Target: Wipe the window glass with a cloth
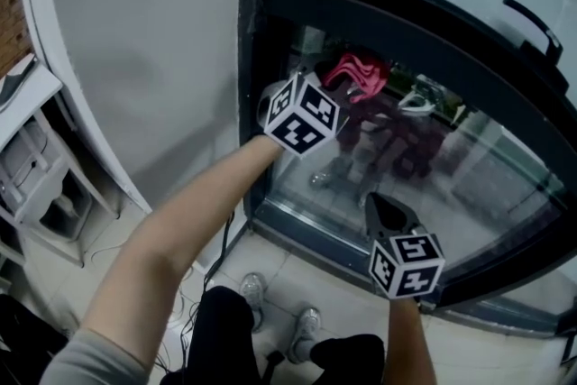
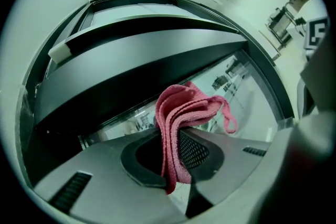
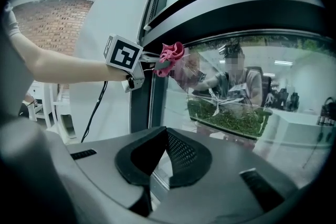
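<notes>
A folded pink cloth is pinched in my left gripper, held up against the upper left of the window glass, just under the dark frame bar. In the left gripper view the cloth sticks up from between the jaws of the left gripper and hangs over them. My right gripper is lower, close to the bottom of the pane, shut with nothing in it. In the right gripper view the right gripper points at the glass, and the left gripper with the cloth shows higher up.
A dark window frame borders a white wall on the left. A black handle sits on the upper sash. White shelving stands at far left. A cable runs down to the floor by the person's shoes. Greenery shows behind the glass.
</notes>
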{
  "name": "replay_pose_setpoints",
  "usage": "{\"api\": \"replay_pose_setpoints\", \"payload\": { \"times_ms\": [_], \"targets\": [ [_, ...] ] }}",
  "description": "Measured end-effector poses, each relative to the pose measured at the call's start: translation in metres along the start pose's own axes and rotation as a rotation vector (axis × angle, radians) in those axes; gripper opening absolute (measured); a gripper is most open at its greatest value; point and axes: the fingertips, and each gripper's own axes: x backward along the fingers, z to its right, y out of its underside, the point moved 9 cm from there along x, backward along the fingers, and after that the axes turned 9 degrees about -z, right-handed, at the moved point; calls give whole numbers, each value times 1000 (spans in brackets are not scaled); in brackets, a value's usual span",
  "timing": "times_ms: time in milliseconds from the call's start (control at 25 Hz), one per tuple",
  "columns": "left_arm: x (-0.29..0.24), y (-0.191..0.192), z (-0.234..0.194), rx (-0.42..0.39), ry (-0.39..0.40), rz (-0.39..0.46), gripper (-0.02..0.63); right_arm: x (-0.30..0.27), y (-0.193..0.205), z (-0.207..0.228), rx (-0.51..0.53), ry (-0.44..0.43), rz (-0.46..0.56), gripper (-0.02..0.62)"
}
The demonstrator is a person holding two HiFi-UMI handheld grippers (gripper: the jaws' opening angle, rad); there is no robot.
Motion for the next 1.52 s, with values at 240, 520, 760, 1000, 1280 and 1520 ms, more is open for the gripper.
{"api": "replay_pose_setpoints", "payload": {
  "times_ms": [240,520,760,1000,1280,1520],
  "targets": [
    [-2,20,16,-4,37,-20,57,-5,5,1,-3,0,-17,0],
    [-5,51,38,-14,65,-41,57,-10,19,1,-13,0,-40,0],
    [-5,71,52,11,85,-48,57,-20,33,-1,-27,-6,-62,0],
    [-6,95,69,48,115,-67,57,-28,42,-5,-36,-14,-77,0],
    [-6,118,89,65,149,-98,57,-32,53,-4,-45,-14,-96,0],
    [-9,158,114,93,202,-158,57,-39,65,-3,-50,-19,-122,0]
  ]
}}
